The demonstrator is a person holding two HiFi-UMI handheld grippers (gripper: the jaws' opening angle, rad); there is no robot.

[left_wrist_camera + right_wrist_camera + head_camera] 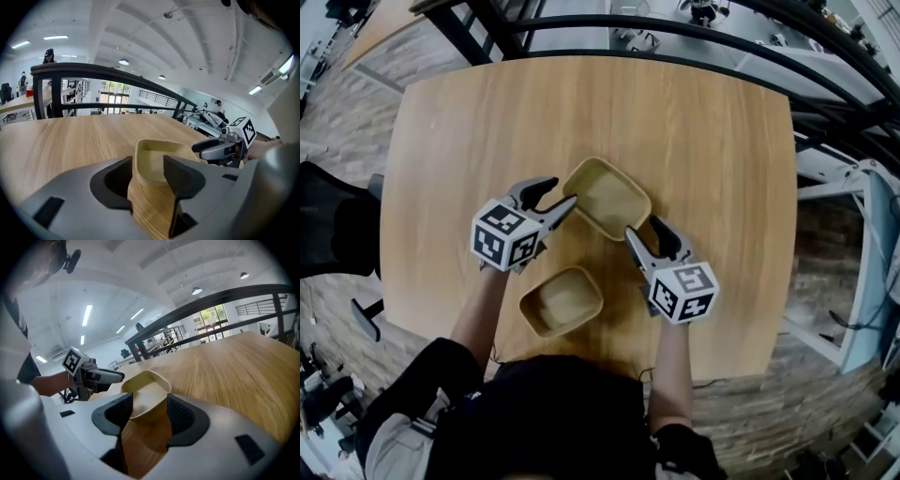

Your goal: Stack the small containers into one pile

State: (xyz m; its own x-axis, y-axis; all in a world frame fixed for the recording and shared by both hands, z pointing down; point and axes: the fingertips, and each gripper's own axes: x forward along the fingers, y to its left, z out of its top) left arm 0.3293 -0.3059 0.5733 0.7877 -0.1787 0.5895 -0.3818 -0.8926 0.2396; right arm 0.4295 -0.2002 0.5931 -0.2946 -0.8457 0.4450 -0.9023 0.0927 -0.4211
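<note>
Far container (pixel 605 197) on counter (pixel 722 141) centre; near container (pixel 561 300) apart, closer to person. Left gripper (pixel 565 191) and right gripper (pixel 642 227) both partly open, jaws flanking far container's opposite corners, unclamped.

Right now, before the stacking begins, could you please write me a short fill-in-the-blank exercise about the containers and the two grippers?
1. The table holds ___ tan containers.
2. Of the far container and the near container, both grippers point at the ___ one.
3. The jaws of the left gripper and the right gripper stand ___.
4. The near container holds ___.

Missing words: two; far; open; nothing.
</note>
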